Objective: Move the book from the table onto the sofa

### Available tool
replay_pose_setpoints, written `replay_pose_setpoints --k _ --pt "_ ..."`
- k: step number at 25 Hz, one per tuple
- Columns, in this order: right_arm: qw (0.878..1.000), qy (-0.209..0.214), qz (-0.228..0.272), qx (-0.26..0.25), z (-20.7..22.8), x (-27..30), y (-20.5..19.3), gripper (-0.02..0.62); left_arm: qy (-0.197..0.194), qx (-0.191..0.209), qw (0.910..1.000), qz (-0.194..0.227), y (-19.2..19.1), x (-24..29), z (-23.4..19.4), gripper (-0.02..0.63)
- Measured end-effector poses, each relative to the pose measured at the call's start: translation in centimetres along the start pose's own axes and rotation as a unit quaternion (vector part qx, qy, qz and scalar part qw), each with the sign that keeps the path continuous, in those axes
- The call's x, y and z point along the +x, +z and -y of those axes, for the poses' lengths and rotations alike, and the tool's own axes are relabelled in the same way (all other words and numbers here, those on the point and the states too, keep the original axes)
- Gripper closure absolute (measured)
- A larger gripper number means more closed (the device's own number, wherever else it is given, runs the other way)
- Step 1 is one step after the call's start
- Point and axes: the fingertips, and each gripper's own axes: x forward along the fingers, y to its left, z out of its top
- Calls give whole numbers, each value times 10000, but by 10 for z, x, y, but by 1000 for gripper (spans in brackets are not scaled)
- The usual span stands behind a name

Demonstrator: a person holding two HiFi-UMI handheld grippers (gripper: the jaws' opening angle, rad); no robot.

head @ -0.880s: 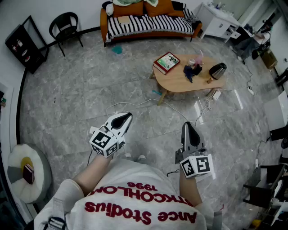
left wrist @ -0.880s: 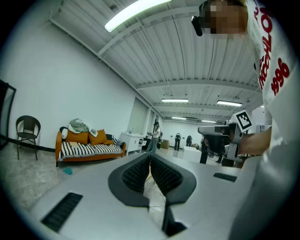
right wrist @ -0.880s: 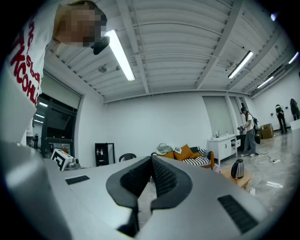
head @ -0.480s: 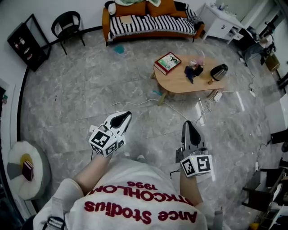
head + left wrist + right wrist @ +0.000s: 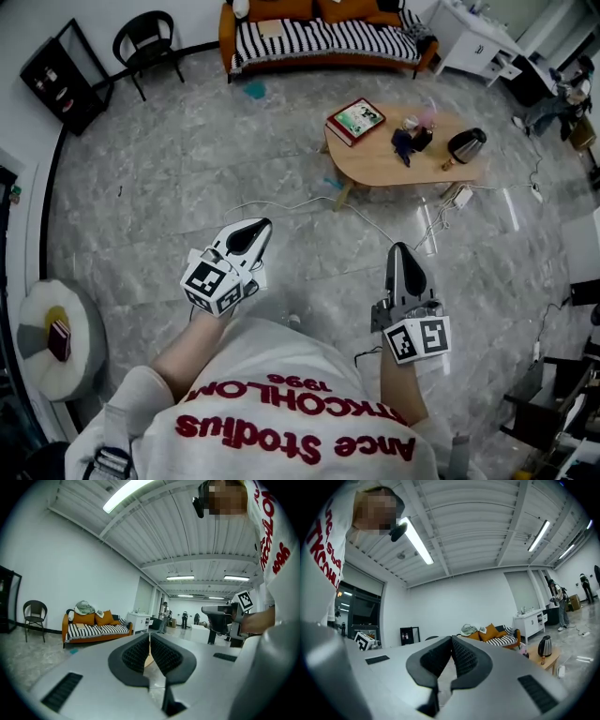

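Book on table as before, sofa further up the frame

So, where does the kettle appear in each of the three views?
Head view: upper right, the kettle on the table.
Left gripper view: not in it.
Right gripper view: kettle at lower right, on the table.
Shared landmark: the striped sofa.

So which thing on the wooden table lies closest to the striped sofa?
The red-edged book, flat on the table corner facing the sofa; the kettle stands at the far end.
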Motion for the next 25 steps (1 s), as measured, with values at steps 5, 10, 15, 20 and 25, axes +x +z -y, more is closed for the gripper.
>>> replay_pose_setpoints --k 5,10,15,20,25 --pt "9999 -26 -68 136 28 27 -6 569 153 -13 9999 7 3 24 -27 583" --pt "9999 -117 -46 81 59 86 -6 568 256 -21 9996 64 8 69 -89 583" --pt "9997 -255 35 51 73 178 9 568 115 -15 9998 179 41 122 -169 583" --pt "9991 -328 260 -29 80 266 33 568 -78 90 9995 304 77 175 -242 583" --pt "9974 -579 434 -50 95 322 43 568 -285 124 9991 304 94 218 -295 582"
